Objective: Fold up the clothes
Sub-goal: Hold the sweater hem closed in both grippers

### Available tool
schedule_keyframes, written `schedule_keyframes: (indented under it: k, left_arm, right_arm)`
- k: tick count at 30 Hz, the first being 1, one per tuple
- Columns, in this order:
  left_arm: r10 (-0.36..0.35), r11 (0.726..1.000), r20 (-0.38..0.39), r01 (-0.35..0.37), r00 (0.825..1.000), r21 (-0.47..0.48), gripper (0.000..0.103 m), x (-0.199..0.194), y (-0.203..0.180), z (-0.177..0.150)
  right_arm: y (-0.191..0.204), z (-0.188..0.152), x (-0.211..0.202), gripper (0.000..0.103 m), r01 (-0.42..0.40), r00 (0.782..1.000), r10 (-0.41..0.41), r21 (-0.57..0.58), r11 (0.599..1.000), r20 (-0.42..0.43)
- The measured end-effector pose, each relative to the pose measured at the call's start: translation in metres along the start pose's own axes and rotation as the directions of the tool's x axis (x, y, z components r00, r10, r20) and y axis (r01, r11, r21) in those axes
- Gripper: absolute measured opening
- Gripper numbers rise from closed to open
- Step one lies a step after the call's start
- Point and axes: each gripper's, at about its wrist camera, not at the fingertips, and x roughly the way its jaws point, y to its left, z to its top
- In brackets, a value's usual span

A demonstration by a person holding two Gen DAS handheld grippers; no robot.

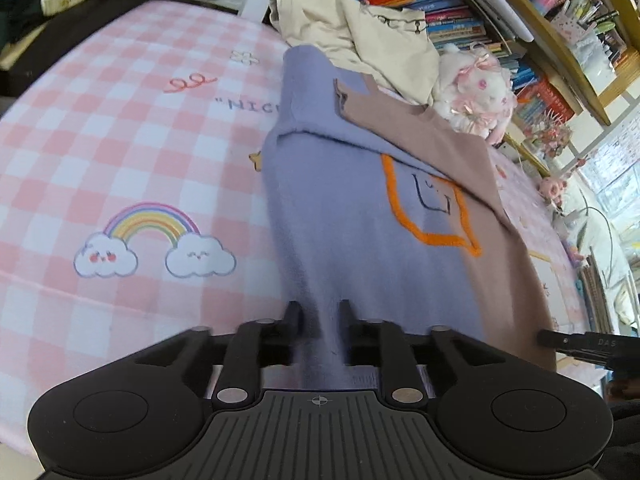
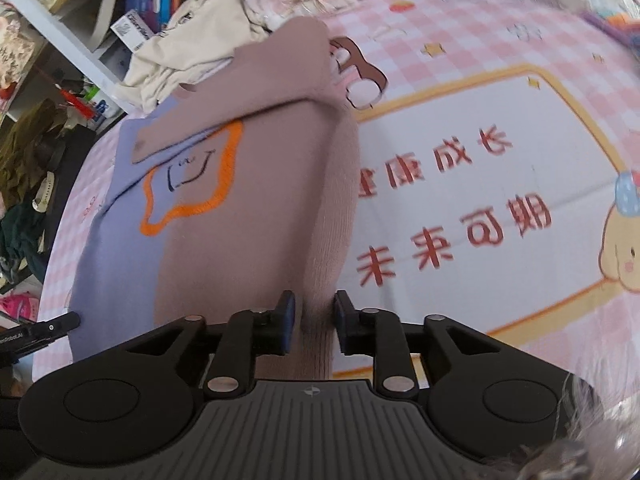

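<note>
Left gripper (image 1: 319,316) jaws parted, lilac hem of the two-tone sweater (image 1: 360,216) loose between them; "NIC…" printed on the pink check bedsheet (image 1: 120,140). Right gripper (image 2: 315,312) likewise apart around the mauve hem, beside red characters 未来可期 (image 2: 452,240).

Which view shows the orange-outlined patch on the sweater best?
The left wrist view: the orange-outlined patch on the sweater sits near centre, its outline mostly uncovered. In the right wrist view the patch is further off-centre, and a folded brown sleeve covers its top edge.
</note>
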Motion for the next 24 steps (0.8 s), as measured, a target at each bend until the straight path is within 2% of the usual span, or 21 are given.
schedule_keyframes:
  k: [9,17,23,24]
  left_arm:
    - [-0.003,0.999,-0.028,0.002,1.0,-0.038,0.034,0.0058,0.0062,-0.0032]
    - [-0.004,1.0,-0.037,0.003,0.999,-0.028,0.034,0.0064,0.0047,-0.0027]
    - [0.0,0.999,-0.031,-0.002,1.0,-0.044,0.033,0.0068,0.0046,-0.0032]
    - [0.004,0.999,-0.029,-0.005,1.0,-0.044,0.032,0.007,0.0038,-0.0033]
  right_arm:
    - [-0.0102,-0.0031,0.004,0.027,-0.017,0.999,0.018,0.052,0.999,-0.029]
    - [-0.0089,-0.0008,0.0074,0.026,-0.057,0.997,0.058,0.026,0.998,-0.058]
    - [-0.0046,0.0008,0.0089,0.026,-0.048,0.996,0.047,-0.016,0.999,-0.07]
    - [-0.0046,0.001,0.0091,0.023,-0.047,0.996,0.045,-0.021,0.999,-0.072]
